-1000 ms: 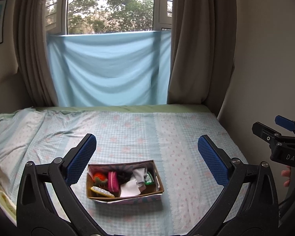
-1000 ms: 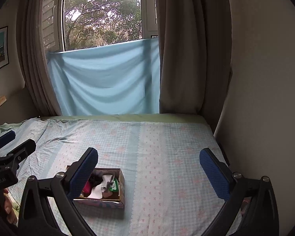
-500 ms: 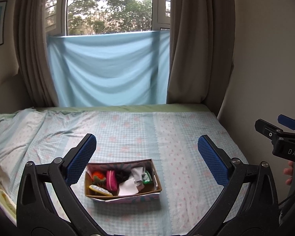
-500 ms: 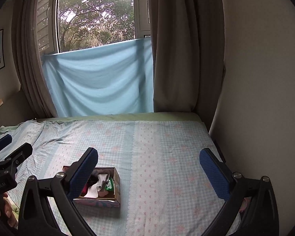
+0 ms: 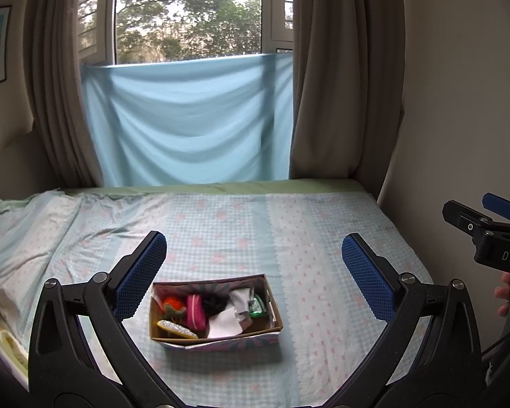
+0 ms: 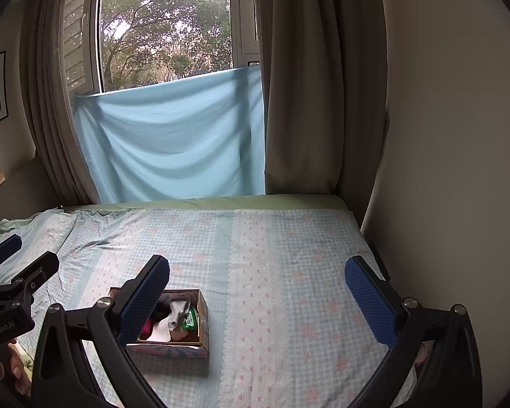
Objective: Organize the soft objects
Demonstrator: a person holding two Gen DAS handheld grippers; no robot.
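While both grippers hang above the bed (image 5: 289, 224), neither one holds anything: the left gripper (image 5: 253, 272) has its two blue-padded fingers spread wide apart, and the right gripper (image 6: 256, 294) is spread just as wide. On the checked bedsheet sits an open cardboard box (image 5: 272, 306), which in the left wrist view lies between the left gripper's fingers and lower in the frame, touching neither. Inside the box are an orange soft item (image 5: 173, 303), a pink pouch (image 5: 195, 311), something dark (image 5: 214, 301), a crumpled white cloth (image 5: 226, 323), a small green packet (image 5: 256, 309) and a pale sparkly piece (image 5: 176, 328) near the front wall. From the right wrist view the same box (image 6: 203, 309) lies partly behind that gripper's left finger (image 6: 144, 301), with white cloth and the green packet showing. Beyond the bed, a light blue sheet (image 5: 187, 122) hangs across the lower window (image 5: 187, 13), flanked by brown curtains (image 5: 336, 78).
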